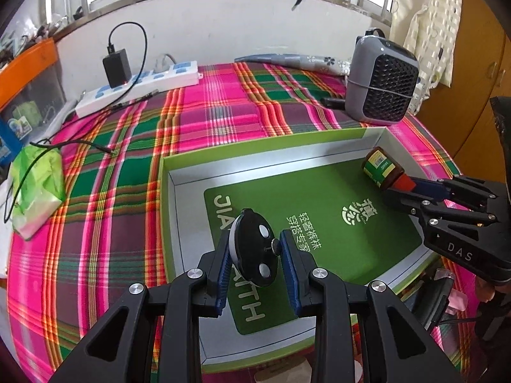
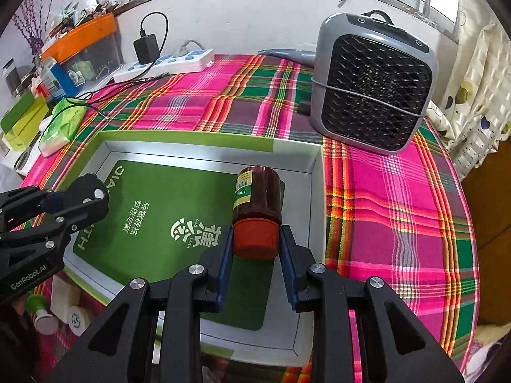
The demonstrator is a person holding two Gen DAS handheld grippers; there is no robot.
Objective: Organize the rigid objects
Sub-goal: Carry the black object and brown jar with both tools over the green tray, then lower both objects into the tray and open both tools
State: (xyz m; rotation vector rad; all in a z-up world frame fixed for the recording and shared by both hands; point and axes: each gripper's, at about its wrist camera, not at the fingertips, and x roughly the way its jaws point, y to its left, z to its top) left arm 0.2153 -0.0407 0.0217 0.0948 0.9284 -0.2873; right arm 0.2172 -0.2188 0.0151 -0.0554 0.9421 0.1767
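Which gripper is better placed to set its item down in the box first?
Either, marginally right: the right gripper holds the brown bottle by its cap over the box's corner; the left gripper holds the black disc above the box too.

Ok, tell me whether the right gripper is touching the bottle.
Touching. The right wrist view shows the right gripper with both blue pads pressed against the red cap of the bottle, no gap either side.

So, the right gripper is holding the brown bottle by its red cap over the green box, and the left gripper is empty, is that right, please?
Not quite: the left gripper is not empty; the left wrist view shows it shut on a round black disc. The rest stands: the right gripper holds the brown bottle by its red cap over the green box.
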